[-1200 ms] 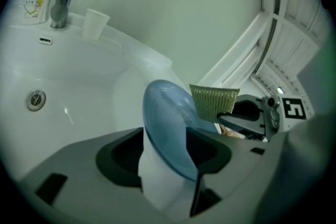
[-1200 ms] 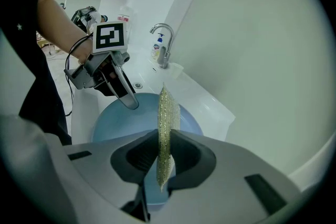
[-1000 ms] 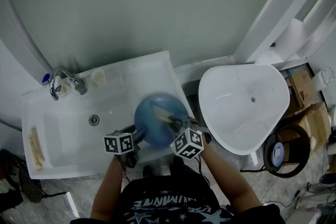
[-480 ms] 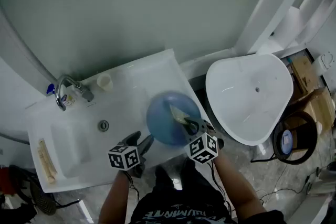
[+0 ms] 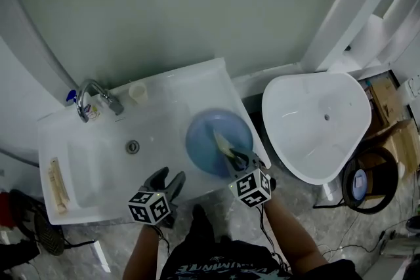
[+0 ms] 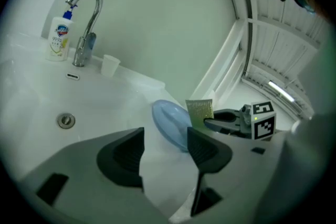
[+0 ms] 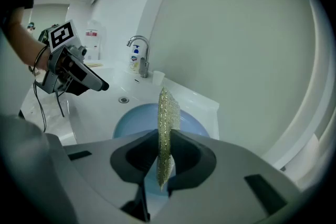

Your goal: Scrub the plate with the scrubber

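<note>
A blue plate [image 5: 210, 134] lies on the right part of the white sink [image 5: 98, 160]. My right gripper [image 5: 235, 158] is over the plate's near right edge, shut on a yellow-green scrubber [image 5: 222, 142] that stands upright above the plate. In the right gripper view the scrubber [image 7: 167, 118] rises between the jaws over the plate [image 7: 131, 120]. My left gripper [image 5: 168, 181] hangs open at the sink's front edge, left of the plate and apart from it. In the left gripper view the plate [image 6: 170, 122] and scrubber [image 6: 200, 112] lie beyond the empty jaws.
A faucet [image 5: 92, 95], a soap bottle [image 5: 71, 96] and a small cup [image 5: 137, 92] stand at the sink's back. The drain [image 5: 132, 147] is mid-basin and a brush [image 5: 56, 177] lies at the left end. A large white tub [image 5: 318, 124] and a round bin [image 5: 361, 183] are to the right.
My left gripper was at the plate's near left rim and has drawn back toward the front edge, now apart from it. The right gripper keeps the scrubber over the plate.
</note>
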Available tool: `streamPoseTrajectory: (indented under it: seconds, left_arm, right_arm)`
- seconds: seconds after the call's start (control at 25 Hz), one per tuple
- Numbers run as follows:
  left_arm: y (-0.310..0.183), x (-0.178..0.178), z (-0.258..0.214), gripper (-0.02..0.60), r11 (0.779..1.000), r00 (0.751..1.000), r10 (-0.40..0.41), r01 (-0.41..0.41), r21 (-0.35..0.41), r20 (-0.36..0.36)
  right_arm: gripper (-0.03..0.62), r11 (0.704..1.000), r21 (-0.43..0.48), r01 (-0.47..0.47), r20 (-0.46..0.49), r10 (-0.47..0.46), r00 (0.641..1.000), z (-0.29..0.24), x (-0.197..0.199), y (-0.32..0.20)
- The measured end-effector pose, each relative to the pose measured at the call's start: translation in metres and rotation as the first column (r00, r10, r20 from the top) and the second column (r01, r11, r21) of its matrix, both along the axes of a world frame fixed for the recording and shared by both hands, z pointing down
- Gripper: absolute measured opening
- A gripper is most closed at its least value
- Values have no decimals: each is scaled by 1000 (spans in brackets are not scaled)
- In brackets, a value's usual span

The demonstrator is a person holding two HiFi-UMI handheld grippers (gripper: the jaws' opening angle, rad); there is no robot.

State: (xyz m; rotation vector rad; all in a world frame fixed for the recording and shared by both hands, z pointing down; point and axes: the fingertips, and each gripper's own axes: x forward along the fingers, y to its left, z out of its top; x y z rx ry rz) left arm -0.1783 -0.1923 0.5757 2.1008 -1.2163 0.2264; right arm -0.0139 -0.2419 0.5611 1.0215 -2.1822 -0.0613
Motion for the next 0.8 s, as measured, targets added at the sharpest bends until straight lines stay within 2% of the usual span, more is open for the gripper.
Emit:
streamPoseTrajectory:
  seconds: [0.12,0.24,0.4,0.52,0.64,0.8]
  left_arm:
    - [15,-4,-16,250,993,993,-33,19,119,117]
    - [32,-7,-34,249,973,983,-93,56,222,158]
    - [60,1,-45,235,962,978,-148,107,251,149]
    - [85,13,-52,217,956,971,-144,86,279,192]
    - [114,27,-63,175,942,959,-149,64,330,239]
    - [159,35,-65,133,928,944,-194,88,362,265]
  right_arm:
    - [69,1000,12,25,6,-25,1000,-4,3,13]
    - [69,997,53,56,19,-57,998,-14,6,28]
    - [69,997,30,67,63,-69,996,-18,14,57]
    - [69,998,6,70,106,-70,992,-18,21,84]
    - [69,997,-7,72,137,-70,988,-17,31,113]
    - [69,997,-20,79,161,-75,984,-15,42,155]
